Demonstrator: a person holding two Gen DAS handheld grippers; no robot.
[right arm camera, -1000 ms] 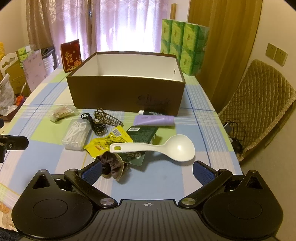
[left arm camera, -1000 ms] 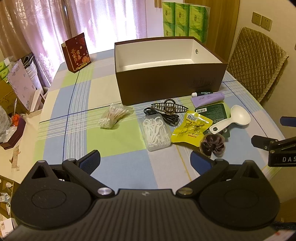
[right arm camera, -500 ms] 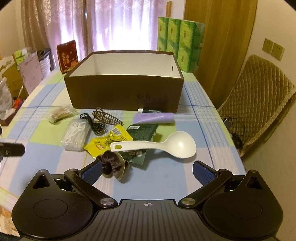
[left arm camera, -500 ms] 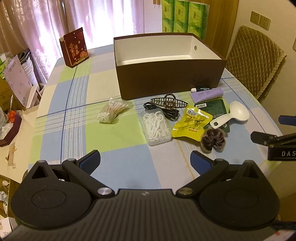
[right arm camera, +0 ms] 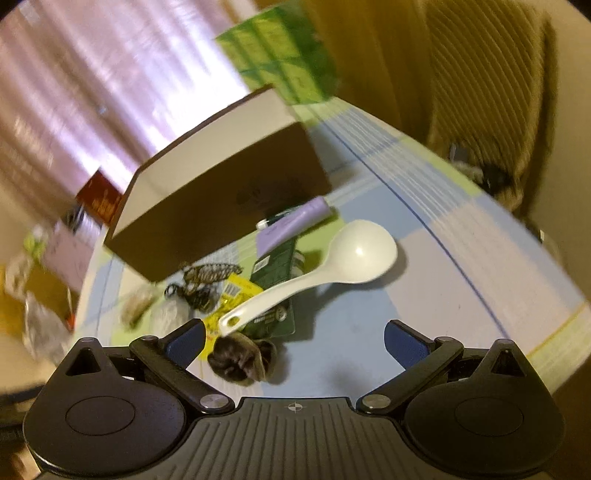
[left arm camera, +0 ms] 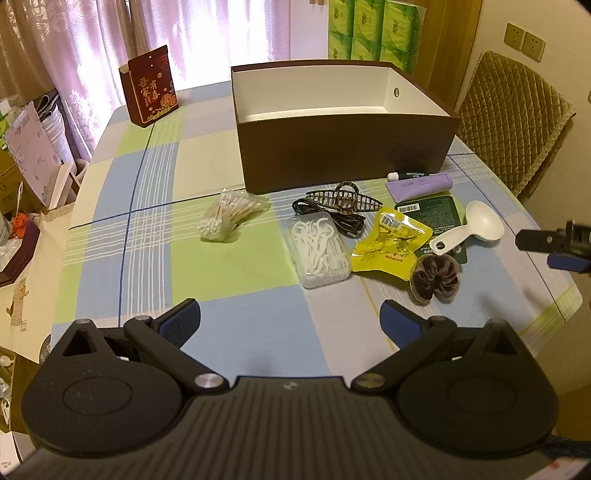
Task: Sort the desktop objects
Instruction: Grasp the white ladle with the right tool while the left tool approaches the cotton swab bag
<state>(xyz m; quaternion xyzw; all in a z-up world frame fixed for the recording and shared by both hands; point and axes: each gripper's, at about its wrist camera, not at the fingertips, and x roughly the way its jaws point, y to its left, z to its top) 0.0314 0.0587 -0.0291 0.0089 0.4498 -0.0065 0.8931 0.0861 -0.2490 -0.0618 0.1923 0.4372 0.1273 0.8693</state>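
An open brown box (left arm camera: 343, 155) (right arm camera: 221, 206) stands at the back of the checked table (left arm camera: 155, 229). In front of it lie a bag of cotton swabs (left arm camera: 231, 214), a case of floss picks (left arm camera: 319, 253), a black cable (left arm camera: 332, 216), a hair claw (left arm camera: 345, 197), a yellow packet (left arm camera: 391, 245), a dark green packet (left arm camera: 430, 214), a purple tube (left arm camera: 419, 182) (right arm camera: 291, 225), a white spoon (left arm camera: 469, 229) (right arm camera: 321, 269) and a brown scrunchie (left arm camera: 436, 278) (right arm camera: 242, 360). My left gripper (left arm camera: 290, 321) is open above the near table. My right gripper (right arm camera: 295, 339) is open, tilted, just right of the scrunchie.
A red gift box (left arm camera: 149, 86) stands at the far left corner. Green tissue packs (left arm camera: 373, 31) sit behind the brown box. A quilted chair (left arm camera: 517, 122) is at the right. Clutter lies on the floor to the left (left arm camera: 22, 177).
My right gripper has rolled sharply and dropped closer to the scrunchie and spoon; its view is blurred. The left gripper has drifted slightly. Nothing on the table has moved.
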